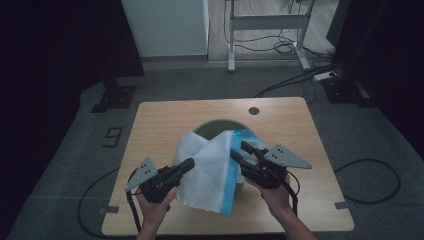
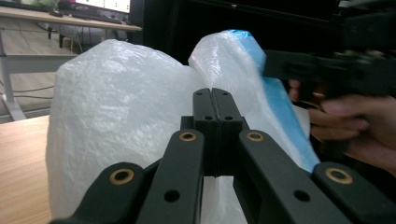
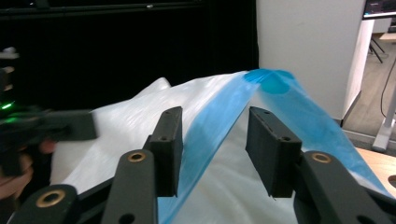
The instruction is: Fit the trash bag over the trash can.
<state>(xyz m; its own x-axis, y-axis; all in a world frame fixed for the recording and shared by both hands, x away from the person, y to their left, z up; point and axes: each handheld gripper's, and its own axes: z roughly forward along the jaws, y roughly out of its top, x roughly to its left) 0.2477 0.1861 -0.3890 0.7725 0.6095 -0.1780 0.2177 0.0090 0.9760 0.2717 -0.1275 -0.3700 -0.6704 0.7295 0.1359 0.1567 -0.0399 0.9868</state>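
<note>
White plastic bag with a blue band sits mid-table, draped over a dark green bin whose rim shows at the bag's 12 o'clock. Wooden table underneath.

Left gripper comes in from 7 o'clock of the bag, tip against its left side. In the left gripper view the jaws are clenched flat together, white film right behind them; cannot tell if any film is pinched between the pads.

Right gripper comes in from 4 o'clock, tips at the blue band near the bag's upper right. In the right gripper view the jaws stand apart with the blue band running up between them; fingers are not pressing on it, so released.

Bag's blue peak rises at 12 o'clock past the right jaws. Left hand and right hand are at the table's near edge, bag between them.
</note>
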